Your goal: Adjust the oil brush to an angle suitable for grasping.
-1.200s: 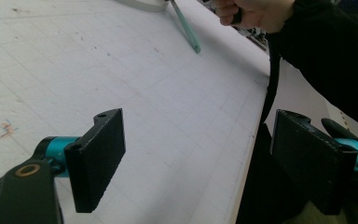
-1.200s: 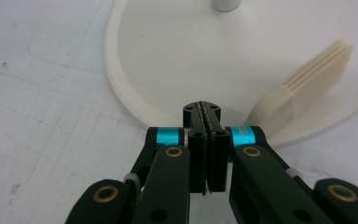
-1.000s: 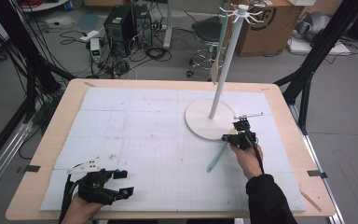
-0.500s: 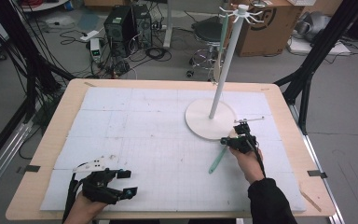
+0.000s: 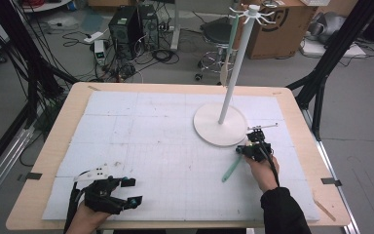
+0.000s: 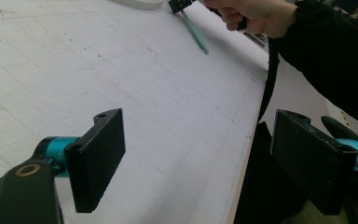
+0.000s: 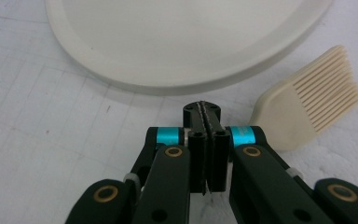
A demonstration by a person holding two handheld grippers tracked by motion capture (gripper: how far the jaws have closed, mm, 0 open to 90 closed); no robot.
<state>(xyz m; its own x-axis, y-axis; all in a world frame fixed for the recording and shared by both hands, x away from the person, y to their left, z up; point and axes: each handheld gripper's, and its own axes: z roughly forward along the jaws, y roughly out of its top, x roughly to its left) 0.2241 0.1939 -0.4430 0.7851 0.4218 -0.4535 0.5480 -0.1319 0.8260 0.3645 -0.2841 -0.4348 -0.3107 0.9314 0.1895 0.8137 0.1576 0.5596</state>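
Your right claw (image 7: 204, 122) has its jaws pressed flat together with nothing between them. It sits low over the white mat (image 5: 151, 141), near the desk's right edge, its tip just short of the rim of the round white stand base (image 7: 186, 42). Just beside that claw, on its right in the right gripper view, lies the cream bristle head of the pastry brush (image 7: 307, 109), flat on the mat and apart from the jaws. From the high view the brush's pale green handle (image 5: 232, 168) runs from the claw back toward the near edge of the desk, close by your right hand (image 5: 262, 168).

The stand's white pole (image 5: 233, 68) rises from the base on the far right part of the desk (image 5: 53, 146), with hooks at its top and another utensil hanging from them.

Your left claw (image 5: 129, 191) rests at the near left corner of the desk, jaws spread wide and holding nothing, well apart from the brush.
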